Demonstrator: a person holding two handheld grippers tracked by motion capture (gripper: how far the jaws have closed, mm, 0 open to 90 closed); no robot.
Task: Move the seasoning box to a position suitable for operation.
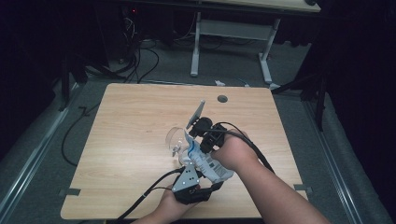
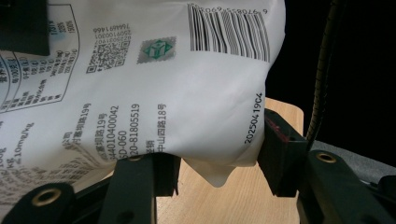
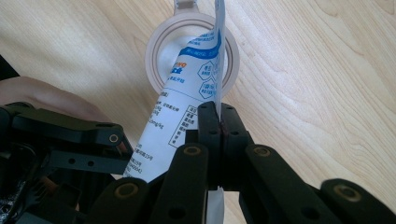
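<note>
Both tools hold the white pouch (image 1: 205, 161) above the table (image 1: 121, 140): left tool (image 2: 219, 154) clamps its bottom, right tool (image 3: 219, 126) pinches its top edge over the clear cup (image 3: 159, 56); pouring seems not yet begun

Pouch (image 2: 154, 84) cut off by frame edge — small print unreadable.

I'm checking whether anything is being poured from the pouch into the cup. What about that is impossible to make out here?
- Pouch mouth: in the right gripper view its top edge runs off the frame, so whether it is opened is unclear.
- Cup contents: the pouch covers most of the inside.
- Cup in the high view: too small and dim, partly behind the right gripper.
- Pouch front: the left gripper view is too close.
</note>
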